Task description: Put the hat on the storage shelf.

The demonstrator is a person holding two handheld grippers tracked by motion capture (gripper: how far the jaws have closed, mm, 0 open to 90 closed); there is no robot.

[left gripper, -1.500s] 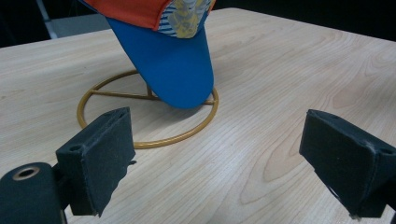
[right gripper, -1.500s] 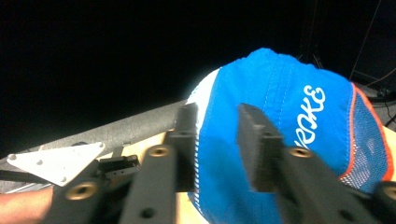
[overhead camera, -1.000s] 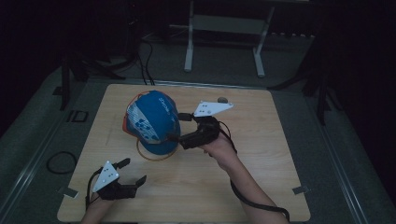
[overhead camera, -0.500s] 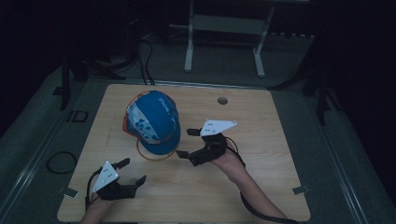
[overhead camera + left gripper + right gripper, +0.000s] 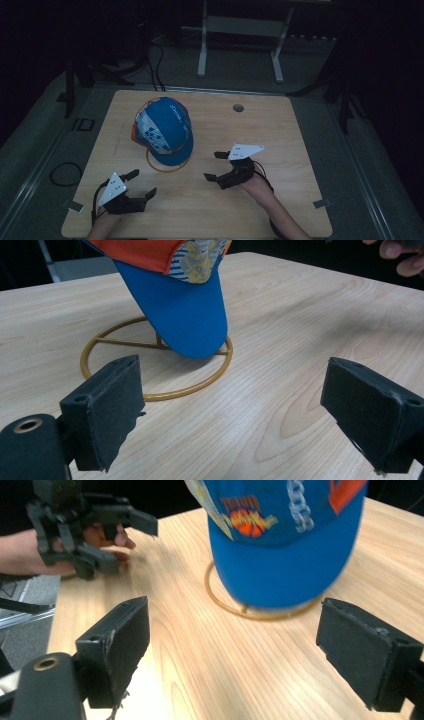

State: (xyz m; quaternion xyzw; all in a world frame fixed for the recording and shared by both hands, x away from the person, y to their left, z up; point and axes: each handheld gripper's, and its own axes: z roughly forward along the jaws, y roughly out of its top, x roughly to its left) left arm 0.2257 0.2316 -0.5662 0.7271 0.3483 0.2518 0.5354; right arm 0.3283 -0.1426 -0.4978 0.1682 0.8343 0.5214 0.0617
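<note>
The left claw (image 5: 142, 185) sits near the front left corner of the bench (image 5: 300, 135), close to the front edge, its jaws spread wide with nothing between them. Ahead of it lies a strip of bare wood before the stand's gold ring (image 5: 150, 395). In the left gripper view the jaw pads look like matte black foam, squared off and slightly frayed at the corners.

The cap (image 5: 164, 129) stands left of the bench's middle, perched on a thin gold wire stand whose round base ring lies flat on the wood. Its smooth blue brim (image 5: 192, 315) hangs over the ring toward the front; the crown carries white and orange printed panels, and the underside shows orange cloth. There is free bench all round it, widest on the right.

The right claw (image 5: 214, 165) is just right of the cap, apart from it, jaws wide and holding nothing. Behind it a small round hole (image 5: 238, 107) pierces the top near the back edge. The bench is pale wood-grain laminate with rounded corners; the right half is open surface.
</note>
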